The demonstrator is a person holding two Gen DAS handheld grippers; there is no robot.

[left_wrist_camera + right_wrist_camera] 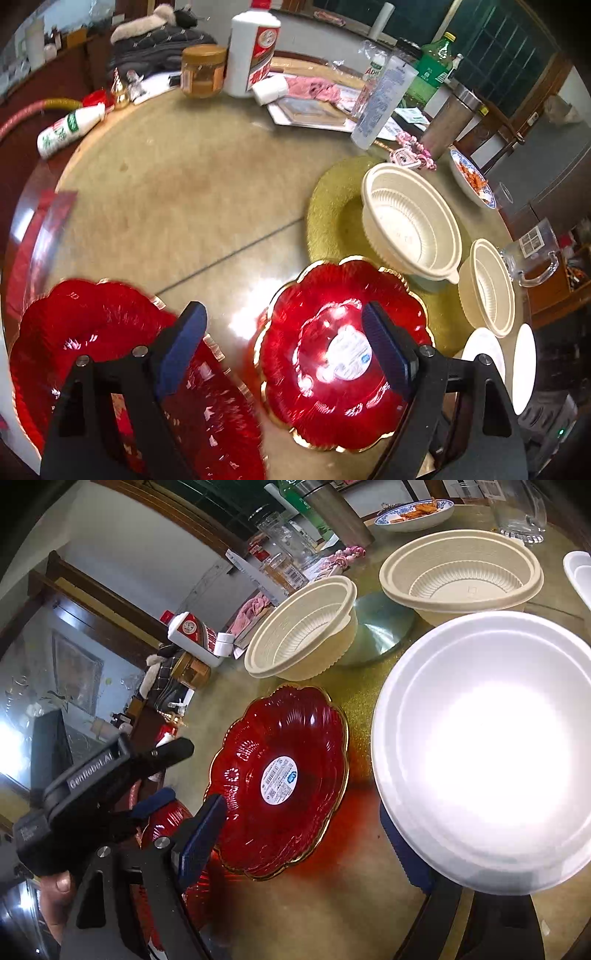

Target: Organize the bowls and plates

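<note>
Two red scalloped plates lie on the round table. In the left wrist view one red plate (110, 369) lies under the left finger, and the other red plate (343, 354), with a white sticker, lies under the right finger. My left gripper (284, 339) hovers open above them, holding nothing. Two cream ribbed bowls (410, 221) (487, 288) stand on a gold mat (328, 214). In the right wrist view my right gripper (303, 842) is open. Its right finger is partly hidden under the rim of a white plate (480, 753), and the stickered red plate (284, 775) lies between the fingers. The left gripper (168, 773) shows at the left.
Bottles, a jar (203, 70), a tall white bottle (251, 48) and papers crowd the table's far side. A blue-rimmed dish of food (413, 513) and a glass jug (517, 509) stand beyond the cream bowls (303, 627). More white plates (484, 347) sit at the right edge.
</note>
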